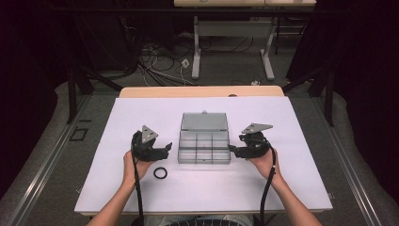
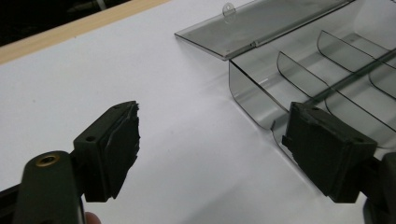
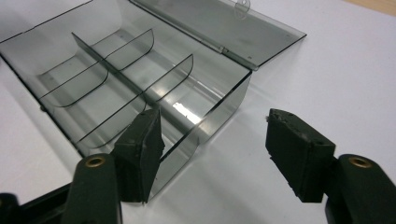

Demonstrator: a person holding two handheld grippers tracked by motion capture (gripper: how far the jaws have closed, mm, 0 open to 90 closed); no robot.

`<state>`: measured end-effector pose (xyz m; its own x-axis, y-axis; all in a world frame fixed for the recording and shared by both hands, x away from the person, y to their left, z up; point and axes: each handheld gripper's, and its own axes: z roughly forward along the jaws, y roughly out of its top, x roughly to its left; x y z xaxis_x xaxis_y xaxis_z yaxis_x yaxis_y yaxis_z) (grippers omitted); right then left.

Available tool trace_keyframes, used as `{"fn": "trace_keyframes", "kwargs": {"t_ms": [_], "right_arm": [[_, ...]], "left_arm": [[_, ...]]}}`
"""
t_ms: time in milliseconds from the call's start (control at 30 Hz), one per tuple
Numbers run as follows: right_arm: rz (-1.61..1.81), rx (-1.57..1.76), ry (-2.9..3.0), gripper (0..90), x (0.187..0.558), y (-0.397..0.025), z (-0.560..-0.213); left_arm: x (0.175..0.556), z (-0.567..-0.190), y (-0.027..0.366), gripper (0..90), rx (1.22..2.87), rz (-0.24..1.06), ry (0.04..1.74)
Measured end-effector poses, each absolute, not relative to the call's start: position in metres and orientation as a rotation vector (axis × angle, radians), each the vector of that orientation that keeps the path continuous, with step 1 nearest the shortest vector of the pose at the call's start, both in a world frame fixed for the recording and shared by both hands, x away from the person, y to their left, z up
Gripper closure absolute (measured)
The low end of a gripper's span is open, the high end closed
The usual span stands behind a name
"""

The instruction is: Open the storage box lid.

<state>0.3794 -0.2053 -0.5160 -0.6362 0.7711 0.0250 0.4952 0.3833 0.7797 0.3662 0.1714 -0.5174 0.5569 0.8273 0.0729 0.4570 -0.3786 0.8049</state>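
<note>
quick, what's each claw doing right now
Left claw: open, holding nothing, beside the clear compartment box.
Right claw: open, holding nothing, jaws either side of the box's near corner.

— What's at the back?
— A white-legged desk (image 1: pixel 196 52), with loose cables (image 1: pixel 155 66) tangled on the grey floor (image 1: pixel 61 141).
— And nearer?
— A white sheet (image 1: pixel 141 117) covers the table; its wooden edge (image 1: pixel 197 91) shows at the far side.

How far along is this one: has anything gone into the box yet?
Done: the clear compartment box lies with its lid folded back flat, and every compartment visible looks bare. In hand: nothing; the left gripper and right gripper flank the box with jaws open. Left: the black ring lies on the white table near the left gripper, ungrasped, so it probably still has to be picked up and placed.
</note>
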Motion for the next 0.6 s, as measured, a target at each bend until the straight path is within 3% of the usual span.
{"fn": "trace_keyframes", "kwargs": {"t_ms": [600], "right_arm": [[1.135,1.064,2.352,16.2,0.351,-0.215,-0.518]], "left_arm": [[0.337,-0.516,0.19,13.1,2.035,0.604,1.03]]}}
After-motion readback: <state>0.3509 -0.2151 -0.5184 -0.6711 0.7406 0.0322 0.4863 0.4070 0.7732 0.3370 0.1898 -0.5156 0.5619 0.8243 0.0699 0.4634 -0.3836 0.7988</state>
